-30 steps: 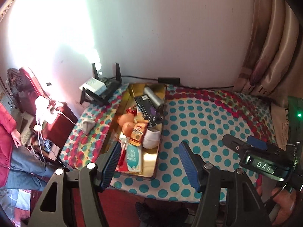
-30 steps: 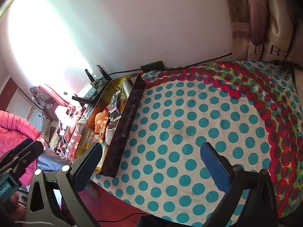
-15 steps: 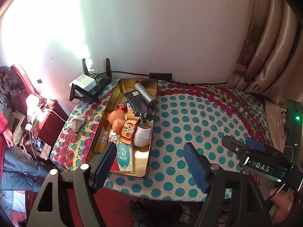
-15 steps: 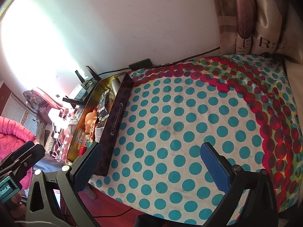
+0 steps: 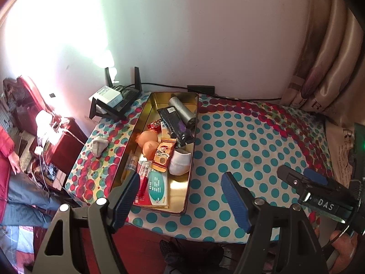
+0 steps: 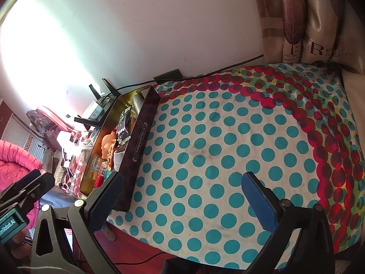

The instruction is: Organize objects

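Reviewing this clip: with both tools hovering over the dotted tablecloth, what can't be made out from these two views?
- Tin tray contents, right wrist view: mostly hidden behind the tray's dark side wall.
- Packets at the tray's near end, left wrist view: partly covered by the left tool's finger; print too small to read.
- Wall area above the router, both views: washed out by glare.
- Right tool, open and empty: its handle is cut off by the bottom edge.

i am seeing open dotted tablecloth point(image 6: 228, 150) lying right of the gold tin point(image 5: 189, 182); the tin is sitting crowded with small items, a router point(image 5: 118, 100) and cable point(image 5: 246, 97) are blocking the back-left edge, curtain point(image 6: 303, 22) hanging right.
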Tool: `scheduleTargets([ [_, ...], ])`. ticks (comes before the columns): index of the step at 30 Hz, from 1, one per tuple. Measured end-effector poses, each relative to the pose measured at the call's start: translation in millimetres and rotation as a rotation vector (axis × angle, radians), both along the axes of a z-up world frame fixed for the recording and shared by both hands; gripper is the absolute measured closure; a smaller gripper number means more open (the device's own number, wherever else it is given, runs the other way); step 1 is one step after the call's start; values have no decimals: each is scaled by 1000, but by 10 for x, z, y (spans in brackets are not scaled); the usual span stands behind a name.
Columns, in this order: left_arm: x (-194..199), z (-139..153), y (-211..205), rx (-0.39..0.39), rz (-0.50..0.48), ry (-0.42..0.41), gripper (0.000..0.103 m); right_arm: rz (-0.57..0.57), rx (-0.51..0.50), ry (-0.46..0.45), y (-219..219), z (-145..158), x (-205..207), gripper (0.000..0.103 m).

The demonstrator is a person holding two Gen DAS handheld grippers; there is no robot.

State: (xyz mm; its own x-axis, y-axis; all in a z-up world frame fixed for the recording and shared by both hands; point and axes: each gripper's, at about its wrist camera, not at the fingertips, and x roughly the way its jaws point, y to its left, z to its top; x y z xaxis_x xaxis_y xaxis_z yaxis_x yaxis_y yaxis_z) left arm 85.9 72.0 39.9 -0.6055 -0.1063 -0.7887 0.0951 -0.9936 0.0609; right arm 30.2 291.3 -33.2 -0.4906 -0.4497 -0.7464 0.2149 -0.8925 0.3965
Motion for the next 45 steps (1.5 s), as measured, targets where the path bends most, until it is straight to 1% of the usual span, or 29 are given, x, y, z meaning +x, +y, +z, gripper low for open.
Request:
scheduleTargets([
  [3, -37, -54, -122, 33, 40, -10, 27, -4, 5, 2, 8, -4, 4, 0],
  [6, -75, -122, -200, 44, 67, -29, 27, -17, 12, 7, -5, 24, 12, 0],
  [8, -101, -168, -245, 44, 82, -40, 27, -41, 64, 20, -107, 134, 16, 0],
  [9, -103, -175, -263, 47, 84, -42, 27, -36, 80, 33, -187, 198, 21, 0],
  [10, -101, -175, -289, 45, 88, -43, 27, -27, 126, 60, -326, 293, 39, 0],
  [11, -93, -165, -308, 36, 95, -39, 28, -9, 169, 88, -462, 365, 56, 0],
  [12, -83, -151, -356, 12, 126, -27, 28, 20, 211, 115, -609, 425, 70, 0],
  [13, -75, -137, -435, 7, 146, -17, 28, 57, 252, 152, -781, 482, 84, 1],
  [14, -63, -125, -535, 21, 161, -19, 28, 70, 274, 179, -880, 523, 75, 0],
  [15, -40, -107, -617, 25, 177, -12, 28, 88, 276, 196, -958, 543, 59, 0],
  [17, -5, -82, -693, 9, 183, -3, 28, 125, 269, 200, -1122, 561, -6, 0],
  [19, 24, -73, -757, -4, 189, -6, 28, 145, 283, 204, -1263, 554, -54, 0],
  [21, 46, -85, -827, -4, 197, -12, 27, 144, 287, 193, -1370, 540, -85, 0],
  [25, 72, -79, -957, -13, 226, -9, 27, 154, 341, 209, -1619, 530, -73, 0],
  [28, 89, -58, -1017, -17, 235, -1, 27, 159, 353, 221, -1773, 554, -50, 0],
  [32, 90, -73, -1094, -6, 249, -3, 27, 145, 379, 238, -1870, 606, -44, 0],
  [38, 78, -134, -1167, 15, 280, -17, 27, 93, 399, 263, -1826, 704, -5, 0],
  [41, 90, -139, -1124, 11, 271, -13, 27, 90, 412, 288, -1794, 761, 50, 0],
  [45, 163, -138, -970, 10, 239, -14, 27, 105, 419, 290, -1733, 769, 115, 0],
])
